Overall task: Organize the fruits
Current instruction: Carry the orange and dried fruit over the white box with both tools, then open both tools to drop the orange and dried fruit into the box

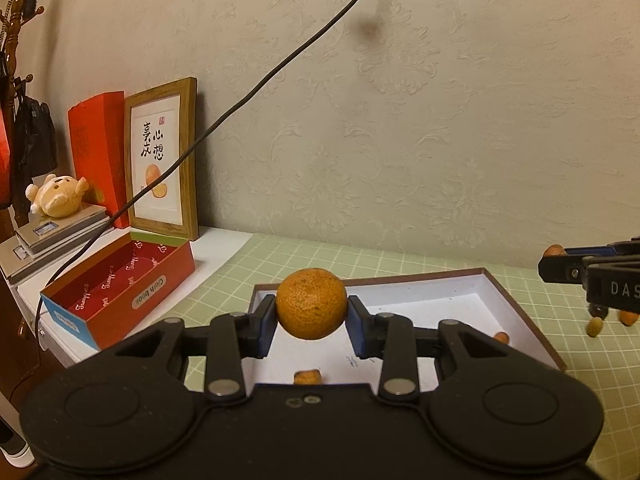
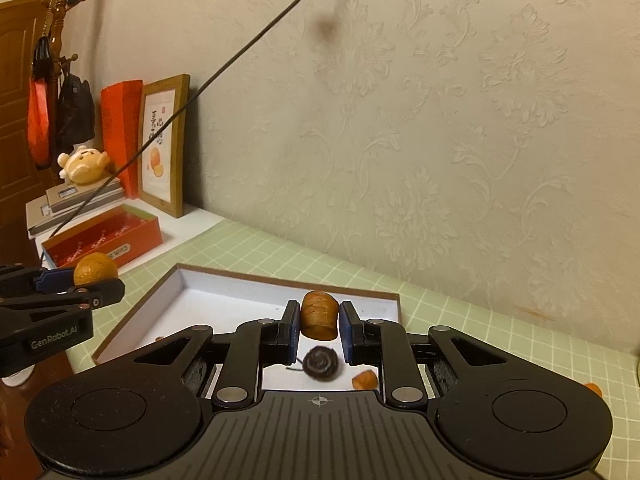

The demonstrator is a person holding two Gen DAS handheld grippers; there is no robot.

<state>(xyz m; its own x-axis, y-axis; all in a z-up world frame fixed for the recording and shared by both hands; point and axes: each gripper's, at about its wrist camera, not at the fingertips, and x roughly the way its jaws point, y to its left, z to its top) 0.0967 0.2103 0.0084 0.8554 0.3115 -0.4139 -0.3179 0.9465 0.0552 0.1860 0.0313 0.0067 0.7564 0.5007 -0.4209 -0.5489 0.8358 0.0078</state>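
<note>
The left hand-held gripper (image 1: 311, 322) is clamped on a round orange (image 1: 311, 304), held above the near-left part of the shallow white-lined tray (image 1: 520, 312) on the green-checked counter (image 1: 320, 258). The right hand-held gripper (image 2: 319, 322) is clamped on a small brown fruit piece (image 2: 319, 315) over the same tray. Only the right wrist view shows a dark round fruit (image 2: 321, 365) lying in the tray below the held piece; only the left wrist view shows the inside of the open red box (image 1: 120, 292) at the left.
</note>
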